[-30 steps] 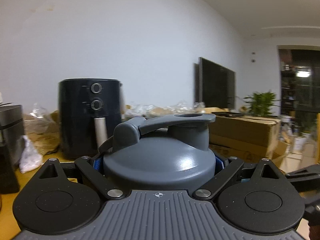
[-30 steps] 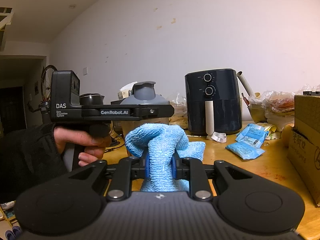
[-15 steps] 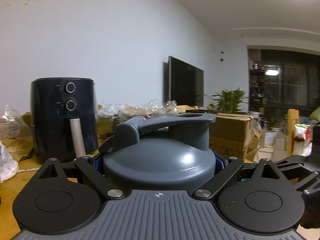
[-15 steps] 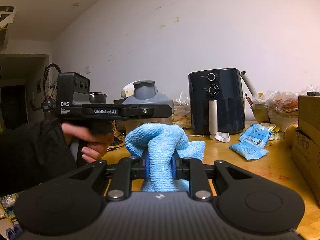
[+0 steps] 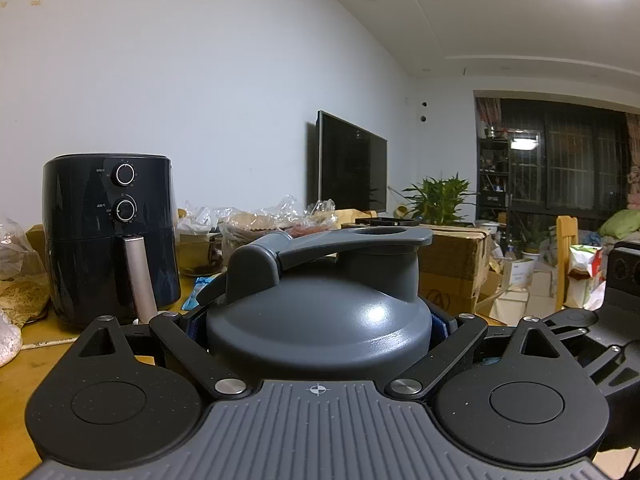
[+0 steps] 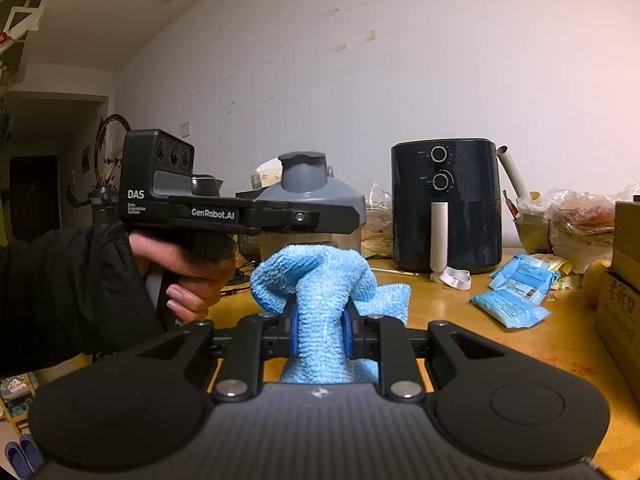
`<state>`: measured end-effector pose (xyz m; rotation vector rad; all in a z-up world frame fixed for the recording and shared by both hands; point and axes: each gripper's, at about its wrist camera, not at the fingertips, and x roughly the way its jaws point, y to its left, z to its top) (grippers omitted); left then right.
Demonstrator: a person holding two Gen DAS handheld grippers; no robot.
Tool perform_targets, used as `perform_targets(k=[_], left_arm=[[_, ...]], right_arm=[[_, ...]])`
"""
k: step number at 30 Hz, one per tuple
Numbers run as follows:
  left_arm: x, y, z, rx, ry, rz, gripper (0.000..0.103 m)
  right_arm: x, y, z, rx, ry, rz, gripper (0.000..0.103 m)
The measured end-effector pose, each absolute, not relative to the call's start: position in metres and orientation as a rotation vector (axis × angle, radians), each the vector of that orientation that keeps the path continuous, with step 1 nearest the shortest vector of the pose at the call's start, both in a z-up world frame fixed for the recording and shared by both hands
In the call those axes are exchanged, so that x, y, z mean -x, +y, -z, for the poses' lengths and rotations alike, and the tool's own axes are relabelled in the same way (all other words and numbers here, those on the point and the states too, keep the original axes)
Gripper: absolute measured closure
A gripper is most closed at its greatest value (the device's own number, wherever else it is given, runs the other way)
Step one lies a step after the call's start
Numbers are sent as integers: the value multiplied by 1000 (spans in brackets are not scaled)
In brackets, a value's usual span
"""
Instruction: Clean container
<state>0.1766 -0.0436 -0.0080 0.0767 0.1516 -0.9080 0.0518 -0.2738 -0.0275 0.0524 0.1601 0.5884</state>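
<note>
Clamping grey-lidded container (image 5: 320,320) in left gripper (image 5: 318,322); right gripper (image 6: 320,330) pinches blue cloth (image 6: 320,300); cluttered wooden table (image 6: 460,316) beyond, white wall (image 6: 400,80) behind.

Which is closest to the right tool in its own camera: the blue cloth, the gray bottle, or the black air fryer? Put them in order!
1. Blue cloth: pinched in the right tool, right in the middle.
2. Gray bottle: just behind the cloth, held by the left tool.
3. Black air fryer: farthest, back right by the wall.
</note>
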Motion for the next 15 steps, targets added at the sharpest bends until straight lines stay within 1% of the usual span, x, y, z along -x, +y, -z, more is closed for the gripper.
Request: perform_targets(k=[15], left_arm=[[-179, -47, 6, -77, 156, 906, 8]], right_arm=[[-77, -253, 24, -34, 140, -606, 84]])
